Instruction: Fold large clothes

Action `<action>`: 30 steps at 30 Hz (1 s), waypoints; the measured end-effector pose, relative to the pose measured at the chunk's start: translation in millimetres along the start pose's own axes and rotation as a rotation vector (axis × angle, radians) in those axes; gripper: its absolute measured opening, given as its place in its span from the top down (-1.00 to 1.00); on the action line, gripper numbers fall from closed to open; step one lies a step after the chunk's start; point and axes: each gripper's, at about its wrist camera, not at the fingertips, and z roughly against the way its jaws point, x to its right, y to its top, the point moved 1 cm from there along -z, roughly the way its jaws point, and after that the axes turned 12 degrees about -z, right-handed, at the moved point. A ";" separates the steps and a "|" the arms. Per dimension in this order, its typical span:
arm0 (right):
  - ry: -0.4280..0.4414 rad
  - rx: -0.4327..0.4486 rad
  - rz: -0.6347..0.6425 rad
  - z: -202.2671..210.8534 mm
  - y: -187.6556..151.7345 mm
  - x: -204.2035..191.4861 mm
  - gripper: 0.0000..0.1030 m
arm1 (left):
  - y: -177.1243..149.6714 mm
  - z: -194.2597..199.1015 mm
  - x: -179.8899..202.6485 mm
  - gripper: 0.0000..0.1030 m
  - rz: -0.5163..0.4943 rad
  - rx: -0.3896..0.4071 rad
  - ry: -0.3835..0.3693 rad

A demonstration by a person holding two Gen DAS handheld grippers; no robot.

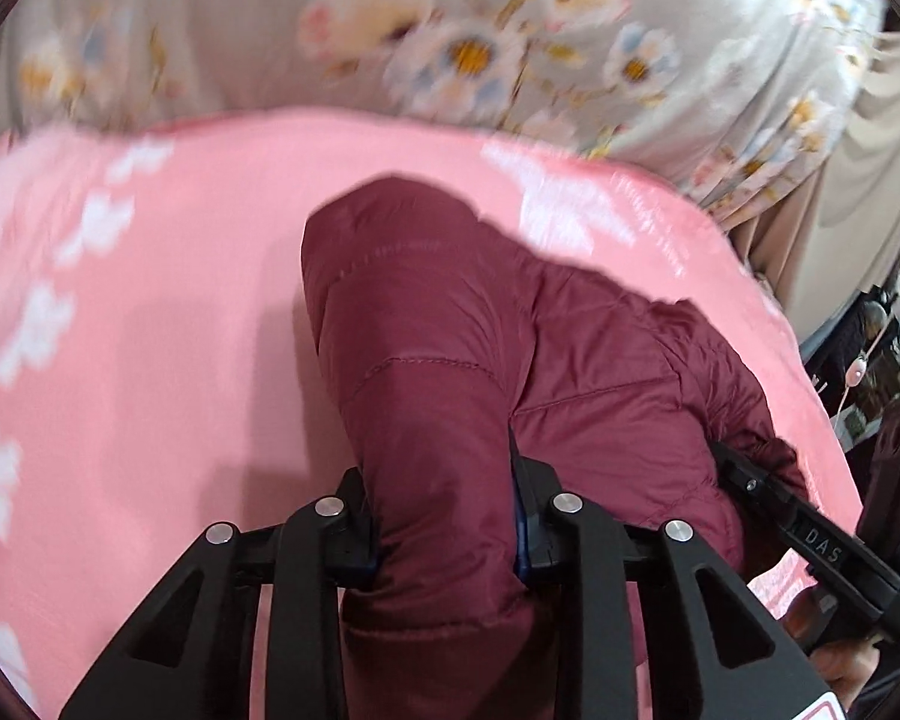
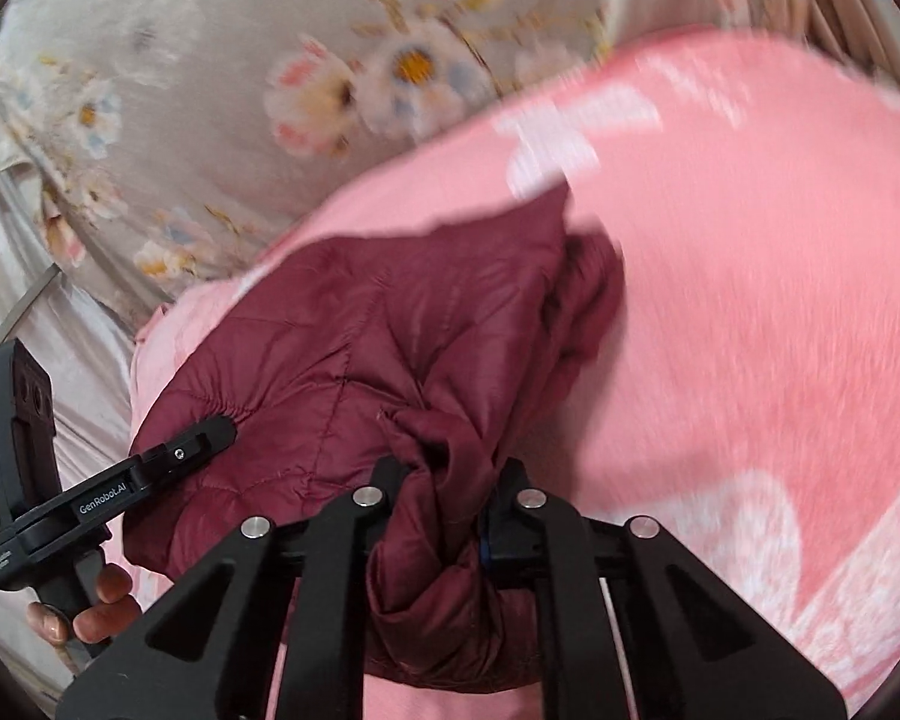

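One maroon quilted jacket (image 1: 450, 360) was seen gripped at two places, one by each of two claws. The left claw (image 1: 450, 534) was closed on a thick padded fold, its pads pressed against the fabric on both sides. The right claw (image 2: 444, 516) was closed more tightly on a bunched, twisted edge of the same garment. From each claw the jacket ran forward and away, its far end resting on one pink blanket with white flowers (image 1: 150, 300); its near end was held raised. The long axis lay roughly along the pointing line of the left claw. The two grips sat close together, the right claw just to the right of the left one, so neither was judged clearly nearer. One grey floral cover (image 1: 270, 30) lay beyond the blanket. The coming move was judged to depend on the far end being carried over evenly.
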 end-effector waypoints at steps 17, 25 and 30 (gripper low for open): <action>0.099 0.164 0.225 -156.2 64.9 -136.2 0.79 | 80.7 -19.1 -154.3 0.48 -0.178 0.299 0.195; 0.019 0.015 0.233 -245.3 32.7 -125.8 0.78 | 40.0 -103.7 -214.8 0.45 -0.143 0.153 0.210; -0.001 -0.064 0.191 -254.2 28.4 -114.1 0.54 | 23.2 -115.0 -222.3 0.17 -0.111 0.093 0.224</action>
